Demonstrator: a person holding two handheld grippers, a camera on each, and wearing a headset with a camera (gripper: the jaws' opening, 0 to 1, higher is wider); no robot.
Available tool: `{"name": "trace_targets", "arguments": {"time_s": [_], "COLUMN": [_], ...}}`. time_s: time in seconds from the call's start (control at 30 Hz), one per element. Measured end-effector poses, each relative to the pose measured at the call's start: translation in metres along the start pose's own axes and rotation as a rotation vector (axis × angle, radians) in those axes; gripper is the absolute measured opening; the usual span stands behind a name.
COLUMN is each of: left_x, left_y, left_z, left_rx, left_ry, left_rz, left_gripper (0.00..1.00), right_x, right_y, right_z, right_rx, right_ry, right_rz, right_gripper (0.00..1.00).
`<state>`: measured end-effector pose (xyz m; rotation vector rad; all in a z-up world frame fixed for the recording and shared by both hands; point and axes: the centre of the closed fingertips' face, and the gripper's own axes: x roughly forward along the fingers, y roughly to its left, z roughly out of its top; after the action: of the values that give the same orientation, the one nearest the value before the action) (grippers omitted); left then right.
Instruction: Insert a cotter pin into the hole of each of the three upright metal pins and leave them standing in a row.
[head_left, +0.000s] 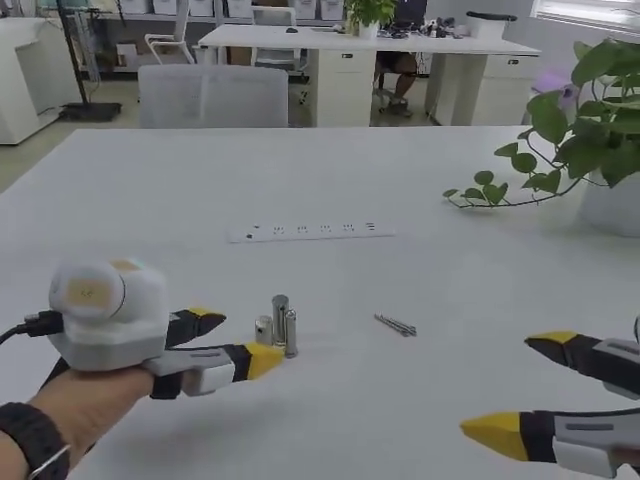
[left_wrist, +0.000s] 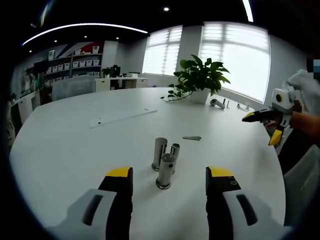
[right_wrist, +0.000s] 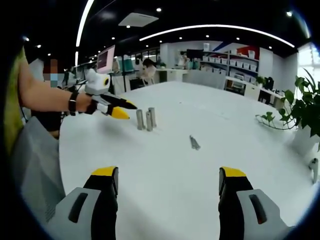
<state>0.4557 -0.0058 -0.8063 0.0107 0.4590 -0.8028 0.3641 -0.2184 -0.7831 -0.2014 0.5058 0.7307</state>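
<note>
A wide white surface (head_left: 400, 180) carries a tight cluster of three metal pins (head_left: 280, 318), all upright and touching or nearly touching. A few cotter pins (head_left: 396, 325) lie flat at their 3 o'clock, near but apart. A white power strip (head_left: 312, 231) lies at 12 o'clock, and a potted plant (head_left: 612, 205) stands at 2 o'clock, its vine trailing onto the top.
</note>
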Motion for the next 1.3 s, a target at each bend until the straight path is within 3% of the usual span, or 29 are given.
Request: {"name": "trace_targets", "arguments": {"time_s": [0.6, 1.3], "left_x": [0.013, 0.021], "left_y": [0.010, 0.006], "left_z": [-0.002, -0.002], "left_rx": [0.000, 0.012], "left_ry": [0.000, -0.012], "left_rz": [0.044, 0.052], "left_gripper": [0.40, 0.21], "right_x": [0.004, 0.004], "right_y": [-0.005, -0.004], "right_z": [-0.003, -0.011], "right_rx": [0.009, 0.023], "right_ry": [0.009, 0.021], "right_rz": [0.006, 0.009], "right_gripper": [0.84, 0.84]}}
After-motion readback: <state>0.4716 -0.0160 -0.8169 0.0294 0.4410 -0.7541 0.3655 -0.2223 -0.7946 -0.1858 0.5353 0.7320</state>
